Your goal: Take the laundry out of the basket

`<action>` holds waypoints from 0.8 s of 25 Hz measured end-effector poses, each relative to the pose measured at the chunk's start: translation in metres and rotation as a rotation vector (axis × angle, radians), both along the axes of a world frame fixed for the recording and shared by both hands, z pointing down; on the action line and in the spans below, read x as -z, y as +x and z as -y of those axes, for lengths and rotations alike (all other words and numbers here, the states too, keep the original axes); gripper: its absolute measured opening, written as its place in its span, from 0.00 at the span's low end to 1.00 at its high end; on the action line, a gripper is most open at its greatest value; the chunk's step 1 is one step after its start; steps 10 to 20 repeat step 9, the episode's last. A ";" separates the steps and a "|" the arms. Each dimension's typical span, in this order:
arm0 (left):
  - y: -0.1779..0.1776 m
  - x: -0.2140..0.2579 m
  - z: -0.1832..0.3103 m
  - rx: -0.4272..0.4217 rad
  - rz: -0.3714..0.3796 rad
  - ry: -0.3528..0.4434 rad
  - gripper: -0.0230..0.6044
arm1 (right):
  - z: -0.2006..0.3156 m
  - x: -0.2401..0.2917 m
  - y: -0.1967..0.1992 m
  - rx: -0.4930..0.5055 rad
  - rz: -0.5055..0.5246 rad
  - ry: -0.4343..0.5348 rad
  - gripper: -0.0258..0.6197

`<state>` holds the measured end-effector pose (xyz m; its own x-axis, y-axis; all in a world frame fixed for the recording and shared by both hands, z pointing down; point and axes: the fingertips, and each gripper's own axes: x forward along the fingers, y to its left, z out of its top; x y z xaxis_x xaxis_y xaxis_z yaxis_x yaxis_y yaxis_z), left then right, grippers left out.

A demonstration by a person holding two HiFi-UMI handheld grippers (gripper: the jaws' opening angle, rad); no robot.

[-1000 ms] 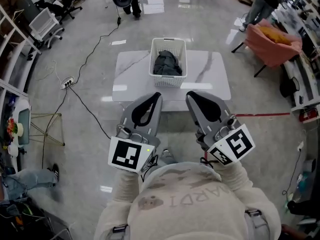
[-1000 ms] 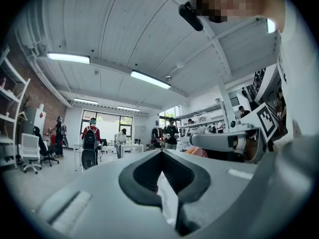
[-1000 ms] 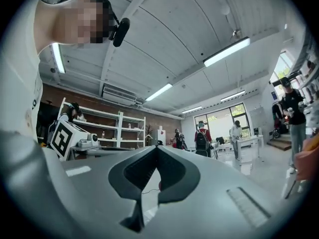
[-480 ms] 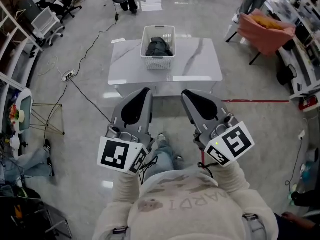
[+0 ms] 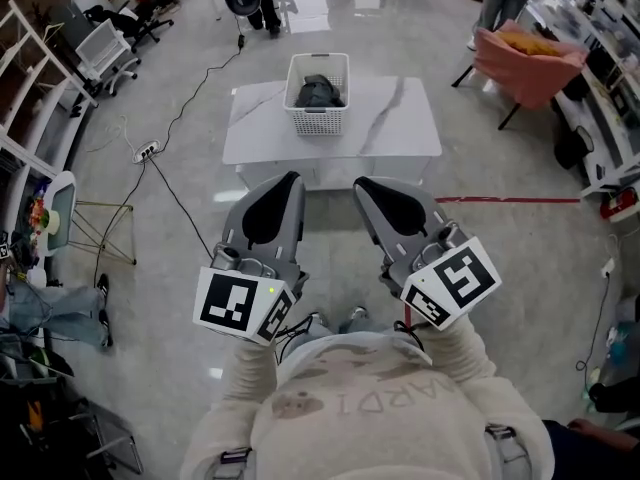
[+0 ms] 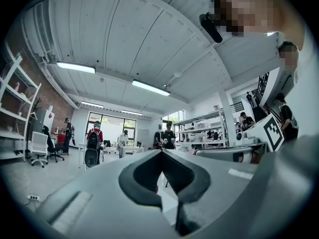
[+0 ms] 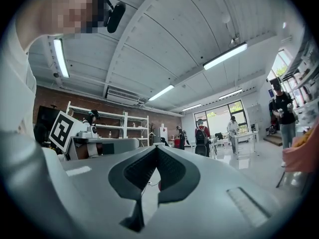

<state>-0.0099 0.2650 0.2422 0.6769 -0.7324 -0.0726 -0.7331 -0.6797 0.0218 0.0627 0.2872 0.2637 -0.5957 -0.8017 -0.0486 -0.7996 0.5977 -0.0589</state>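
Observation:
A white laundry basket (image 5: pixel 318 120) stands on the far left part of a white marble-topped table (image 5: pixel 390 123), with dark grey laundry (image 5: pixel 317 92) heaped inside. Both grippers are held close to my chest, well short of the table. My left gripper (image 5: pixel 289 180) is shut, its jaw tips meeting with nothing between them. My right gripper (image 5: pixel 362 185) is likewise shut and holds nothing. In the left gripper view the left gripper (image 6: pixel 160 152) points at the room's far end, and in the right gripper view the right gripper (image 7: pixel 156 147) does the same.
A black cable (image 5: pixel 178 203) runs over the glossy floor from a power strip (image 5: pixel 146 152) left of the table. A red line (image 5: pixel 505 200) marks the floor on the right. A chair draped in pink cloth (image 5: pixel 528 60) stands at the back right. People stand at the back.
The table and basket have drawn further off in the head view and moved up in the picture. Both grippers stay shut near my chest.

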 end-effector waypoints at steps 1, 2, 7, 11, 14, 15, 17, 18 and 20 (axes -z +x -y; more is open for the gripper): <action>0.000 0.001 -0.002 -0.005 0.005 0.002 0.04 | -0.002 0.001 -0.001 -0.002 0.002 -0.001 0.08; -0.001 0.003 -0.003 -0.009 0.009 0.002 0.04 | -0.003 0.001 -0.003 -0.004 0.005 -0.004 0.08; -0.008 0.007 -0.007 -0.019 0.032 0.024 0.04 | -0.003 0.001 -0.013 -0.006 0.015 -0.005 0.08; -0.012 0.007 -0.009 -0.019 0.037 0.031 0.04 | -0.004 0.000 -0.018 -0.008 0.015 -0.006 0.08; -0.012 0.007 -0.009 -0.019 0.037 0.031 0.04 | -0.004 0.000 -0.018 -0.008 0.015 -0.006 0.08; -0.012 0.007 -0.009 -0.019 0.037 0.031 0.04 | -0.004 0.000 -0.018 -0.008 0.015 -0.006 0.08; -0.012 0.007 -0.009 -0.019 0.037 0.031 0.04 | -0.004 0.000 -0.018 -0.008 0.015 -0.006 0.08; -0.012 0.007 -0.009 -0.019 0.037 0.031 0.04 | -0.004 0.000 -0.018 -0.008 0.015 -0.006 0.08; -0.012 0.007 -0.009 -0.019 0.037 0.031 0.04 | -0.004 0.000 -0.018 -0.008 0.015 -0.006 0.08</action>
